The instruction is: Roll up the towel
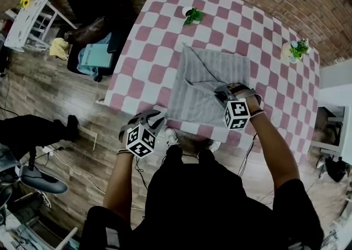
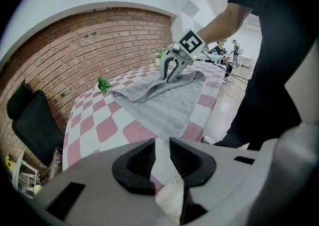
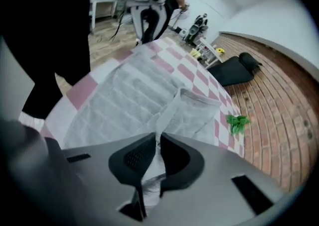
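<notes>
A grey striped towel (image 1: 193,100) lies on the pink-and-white checked table (image 1: 159,39) near its front edge, with one corner folded over towards the middle. My right gripper (image 1: 223,96) is shut on that raised fold; in the right gripper view the fabric (image 3: 172,108) runs up between the pads (image 3: 157,143). My left gripper (image 1: 155,117) hangs at the table's front edge, beside the towel's near left corner. Its jaws (image 2: 162,153) stand a little apart, and only cloth shows behind the gap. The left gripper view shows the right gripper (image 2: 169,73) on the bunched towel (image 2: 164,103).
A green sprig (image 1: 192,15) lies at the table's far side and a small potted plant (image 1: 298,49) stands at its right edge. A brick wall runs behind. A black chair (image 1: 91,31) and a white side table (image 1: 30,20) stand on the wooden floor to the left.
</notes>
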